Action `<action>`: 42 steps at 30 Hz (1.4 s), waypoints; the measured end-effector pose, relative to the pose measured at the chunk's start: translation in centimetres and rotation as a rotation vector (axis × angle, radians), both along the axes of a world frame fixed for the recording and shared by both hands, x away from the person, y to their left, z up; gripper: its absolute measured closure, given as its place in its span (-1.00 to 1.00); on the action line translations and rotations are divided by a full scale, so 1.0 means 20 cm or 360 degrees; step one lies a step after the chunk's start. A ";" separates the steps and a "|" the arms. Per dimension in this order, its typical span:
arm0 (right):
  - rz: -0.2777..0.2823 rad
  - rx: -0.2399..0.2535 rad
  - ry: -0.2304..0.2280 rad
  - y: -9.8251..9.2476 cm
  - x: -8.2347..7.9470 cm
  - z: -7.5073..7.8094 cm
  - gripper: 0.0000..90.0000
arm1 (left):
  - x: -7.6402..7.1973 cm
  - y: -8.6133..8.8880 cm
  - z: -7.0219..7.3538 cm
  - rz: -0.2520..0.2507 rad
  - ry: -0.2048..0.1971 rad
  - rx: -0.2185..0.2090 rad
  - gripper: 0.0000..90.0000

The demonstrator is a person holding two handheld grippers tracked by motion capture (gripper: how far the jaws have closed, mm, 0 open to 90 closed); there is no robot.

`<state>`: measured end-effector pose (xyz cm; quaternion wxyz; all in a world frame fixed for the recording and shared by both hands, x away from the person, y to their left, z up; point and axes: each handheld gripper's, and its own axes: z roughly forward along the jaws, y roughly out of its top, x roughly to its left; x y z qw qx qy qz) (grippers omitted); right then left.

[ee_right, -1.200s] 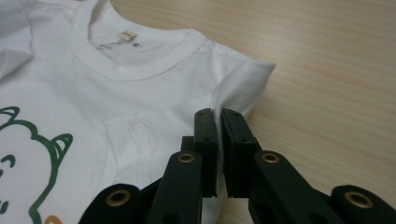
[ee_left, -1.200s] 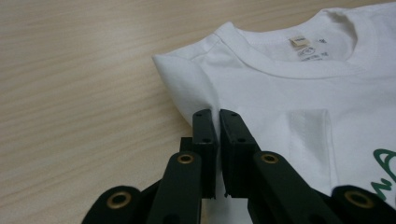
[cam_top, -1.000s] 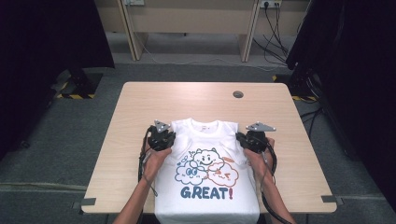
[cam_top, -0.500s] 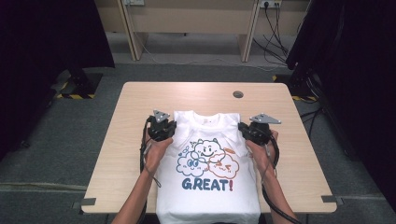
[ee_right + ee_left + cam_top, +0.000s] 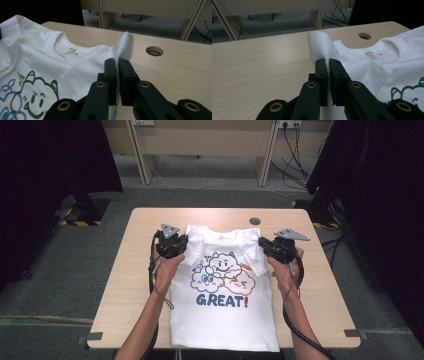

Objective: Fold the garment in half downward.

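Lying face-up in the lower middle of the high view, the white cotton T-shirt with cartoon clouds and "GREAT!" print (image 5: 222, 290) covers the centre of the light wooden table (image 5: 135, 285). Left gripper (image 5: 181, 251) has its fingers (image 5: 322, 72) clenched on the sleeve at frame left, and right gripper (image 5: 261, 245) pinches the sleeve at frame right. Both sleeves are pulled up off the table.

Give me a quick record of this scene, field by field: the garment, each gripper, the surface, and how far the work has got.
garment: white T-shirt, print side up, GREAT! on the chest
left gripper: shut on the sleeve fabric at the shirt's left shoulder
right gripper: shut on the sleeve fabric at the other shoulder
surface: wooden table, with a round cable hole
stage: both sleeves pinched and raised, body flat
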<state>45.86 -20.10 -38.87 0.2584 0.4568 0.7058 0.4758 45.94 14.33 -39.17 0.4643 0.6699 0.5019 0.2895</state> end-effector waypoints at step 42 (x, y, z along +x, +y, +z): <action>0.0195 -0.0063 -0.0118 -0.01 -0.40 -0.08 0.91 | -0.48 0.11 -0.23 -0.0105 -0.0131 -0.0206 0.87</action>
